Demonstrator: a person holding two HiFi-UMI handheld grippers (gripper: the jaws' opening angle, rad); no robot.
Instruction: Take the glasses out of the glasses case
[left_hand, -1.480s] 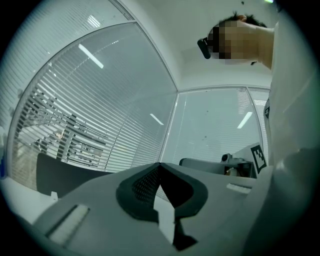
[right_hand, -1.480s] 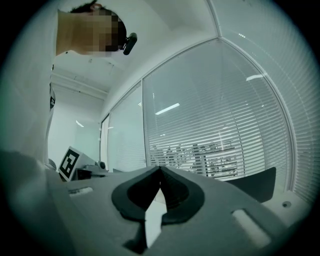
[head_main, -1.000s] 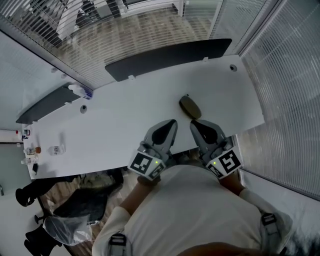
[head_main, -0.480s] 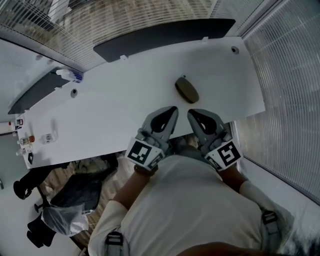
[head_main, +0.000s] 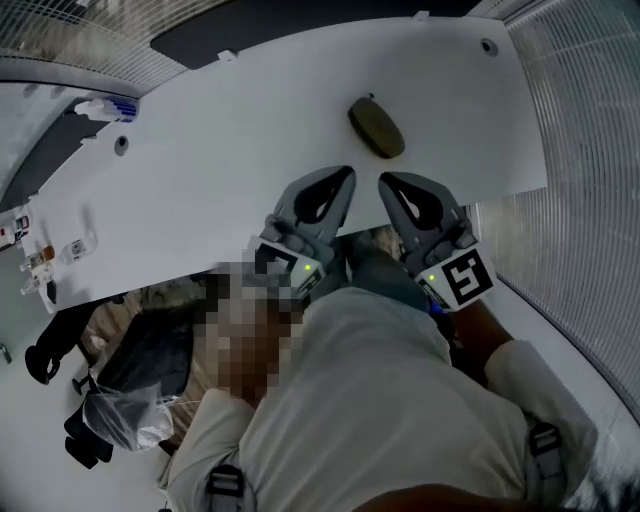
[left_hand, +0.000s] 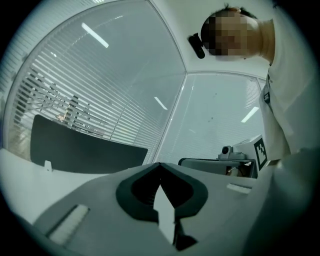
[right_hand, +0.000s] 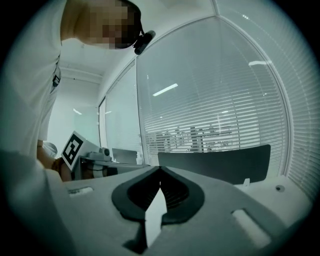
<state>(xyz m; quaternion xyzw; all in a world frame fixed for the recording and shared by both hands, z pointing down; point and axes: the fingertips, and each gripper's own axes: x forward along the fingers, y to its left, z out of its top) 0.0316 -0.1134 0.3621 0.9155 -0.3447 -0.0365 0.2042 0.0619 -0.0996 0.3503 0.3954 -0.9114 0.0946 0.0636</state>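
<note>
The glasses case (head_main: 376, 127) is a closed olive-brown oval lying on the white desk (head_main: 230, 140), right of the middle. Both grippers hang side by side over the desk's near edge, short of the case. The left gripper (head_main: 349, 172) points toward it with its jaws together and nothing between them. The right gripper (head_main: 384, 179) is beside it, also shut and empty. In the left gripper view the left gripper's (left_hand: 160, 165) tips meet; in the right gripper view the right gripper's (right_hand: 160, 169) do the same. The case is hidden in both gripper views. No glasses are visible.
A black divider panel (head_main: 250, 30) runs along the desk's far edge. A small bottle (head_main: 105, 108) and small items (head_main: 75, 245) lie at the left end. Cable holes (head_main: 488, 46) are set in the desktop. Bags (head_main: 125, 420) lie on the floor at the left. Blinds line the glass walls.
Both grippers have sunk together and their tips sit closer to the case. In the head view the desk and case have slid toward the top of the picture. Both stay shut.
</note>
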